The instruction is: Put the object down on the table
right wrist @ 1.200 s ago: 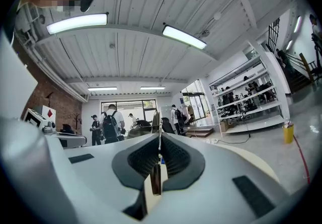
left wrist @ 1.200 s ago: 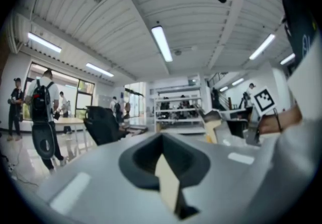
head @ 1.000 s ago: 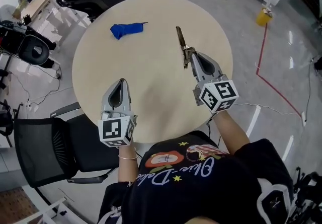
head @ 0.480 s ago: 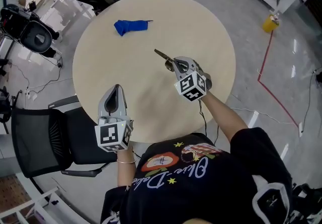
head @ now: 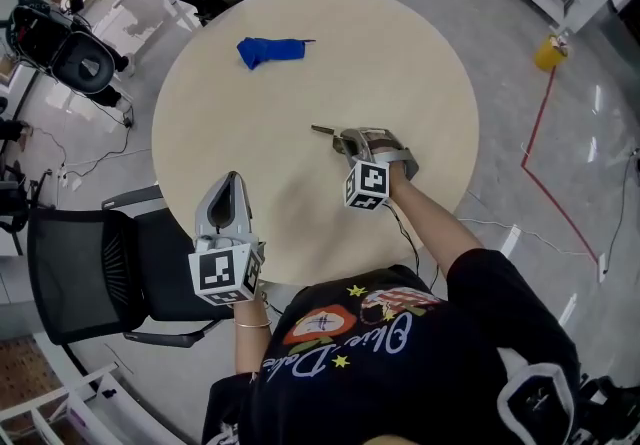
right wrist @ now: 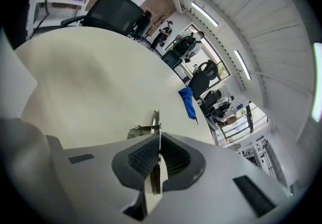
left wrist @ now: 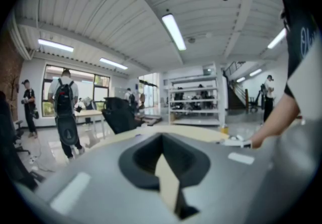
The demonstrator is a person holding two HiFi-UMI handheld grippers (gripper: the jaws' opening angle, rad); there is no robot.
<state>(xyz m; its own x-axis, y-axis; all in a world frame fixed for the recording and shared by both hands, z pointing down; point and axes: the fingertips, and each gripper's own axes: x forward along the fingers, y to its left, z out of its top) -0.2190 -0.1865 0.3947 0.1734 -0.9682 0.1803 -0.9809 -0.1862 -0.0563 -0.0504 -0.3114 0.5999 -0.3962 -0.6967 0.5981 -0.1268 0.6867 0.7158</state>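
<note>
Tool (head: 327,131) rear inside right gripper (head: 348,140)

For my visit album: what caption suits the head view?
Seen from above, the right gripper clamps a thin metal tool over a round beige table.

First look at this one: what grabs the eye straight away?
The right hand-held gripper, over the middle of the round table, is clamped on a thin metal tool. Next comes the blue fabric bundle lying alone at the table's far left, while the left hand-held gripper sits empty at the near edge.
</note>
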